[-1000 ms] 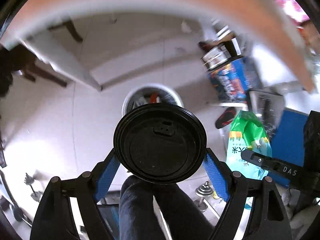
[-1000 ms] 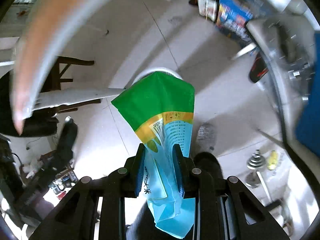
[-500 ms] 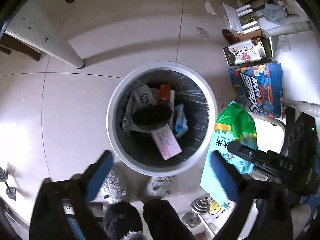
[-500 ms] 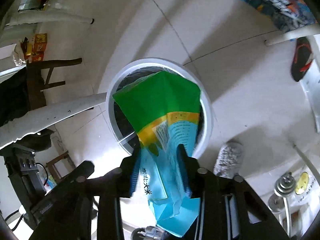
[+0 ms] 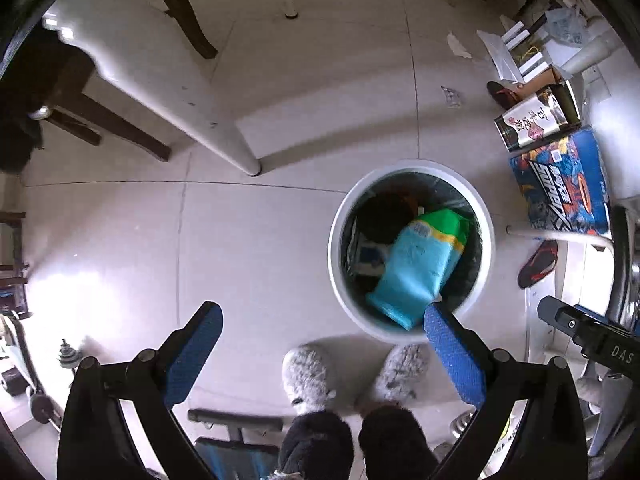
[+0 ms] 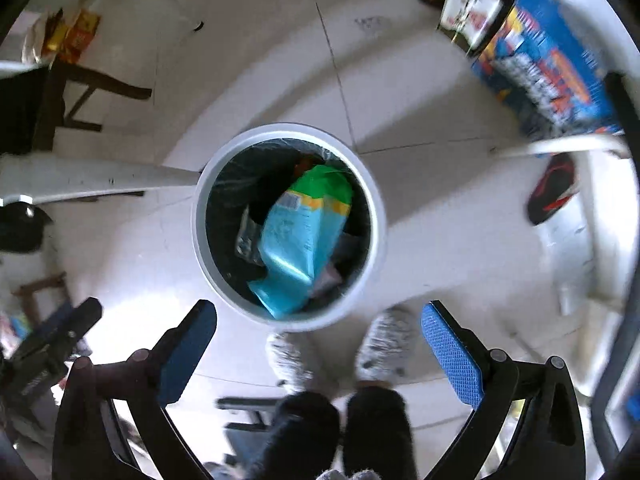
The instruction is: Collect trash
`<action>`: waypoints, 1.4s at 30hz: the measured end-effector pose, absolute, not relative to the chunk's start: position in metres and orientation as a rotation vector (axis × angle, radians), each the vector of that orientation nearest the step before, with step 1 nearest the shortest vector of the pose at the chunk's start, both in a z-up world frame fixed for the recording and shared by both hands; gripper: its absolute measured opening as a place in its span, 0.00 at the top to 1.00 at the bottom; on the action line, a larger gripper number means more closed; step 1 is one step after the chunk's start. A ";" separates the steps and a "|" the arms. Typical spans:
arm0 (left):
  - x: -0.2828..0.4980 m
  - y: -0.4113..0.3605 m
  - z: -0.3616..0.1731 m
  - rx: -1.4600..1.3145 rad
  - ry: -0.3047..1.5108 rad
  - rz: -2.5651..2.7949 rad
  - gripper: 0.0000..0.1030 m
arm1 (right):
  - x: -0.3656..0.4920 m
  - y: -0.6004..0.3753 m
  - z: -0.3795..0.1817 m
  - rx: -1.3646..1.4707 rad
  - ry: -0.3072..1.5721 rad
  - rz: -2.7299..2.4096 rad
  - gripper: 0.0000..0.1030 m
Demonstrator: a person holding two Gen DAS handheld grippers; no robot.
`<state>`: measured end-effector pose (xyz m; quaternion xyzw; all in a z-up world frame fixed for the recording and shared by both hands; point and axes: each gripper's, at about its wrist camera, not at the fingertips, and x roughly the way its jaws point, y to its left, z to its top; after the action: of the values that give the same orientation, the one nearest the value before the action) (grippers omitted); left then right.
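A white round trash bin (image 5: pixel 334 248) with a dark liner stands on the tiled floor. A green and light-blue bag (image 5: pixel 420 264) lies tilted in it, on top of other trash. My left gripper (image 5: pixel 320 316) hangs open above the floor, just left of the bin, with nothing between its blue pads (image 5: pixel 192 352). In the right wrist view the bin (image 6: pixel 196 224) is straight below, with the bag (image 6: pixel 304 236) inside. My right gripper (image 6: pixel 318 312) points down over the bin's near rim; its jaws are opening and nothing is between them.
The person's feet in grey slippers (image 5: pixel 312 376) stand right by the bin. A white table leg (image 5: pixel 224 136) slants to its left. A blue printed box (image 5: pixel 560 184), a carton (image 5: pixel 536 120) and a black-red shoe (image 5: pixel 538 264) lie to the right. Dumbbells (image 5: pixel 66 356) sit far left.
The left gripper opened and dropped a black cup lid into the bin. The right gripper then spread its jaws and the green-blue bag fell into the bin. Both grippers came lower.
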<state>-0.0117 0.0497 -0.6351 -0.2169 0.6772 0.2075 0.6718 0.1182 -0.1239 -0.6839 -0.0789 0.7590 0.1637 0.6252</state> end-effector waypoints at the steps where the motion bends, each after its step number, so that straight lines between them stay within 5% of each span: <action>1: -0.017 0.046 -0.622 -0.488 1.534 0.461 0.00 | 0.114 -0.123 -0.672 -0.198 1.733 0.370 0.00; 26: -0.060 -0.022 -0.223 -0.532 1.304 0.266 0.00 | 0.037 -0.184 -0.203 -0.122 1.562 0.511 0.00; 42: -0.087 -0.044 -0.110 -0.578 1.174 0.139 0.00 | 0.006 -0.191 -0.064 -0.067 1.495 0.693 0.00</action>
<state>-0.0870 -0.0443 -0.1099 -0.2685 0.5455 0.0647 0.7913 0.0061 -0.1911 -0.0640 -0.0299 0.6656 0.3083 0.6790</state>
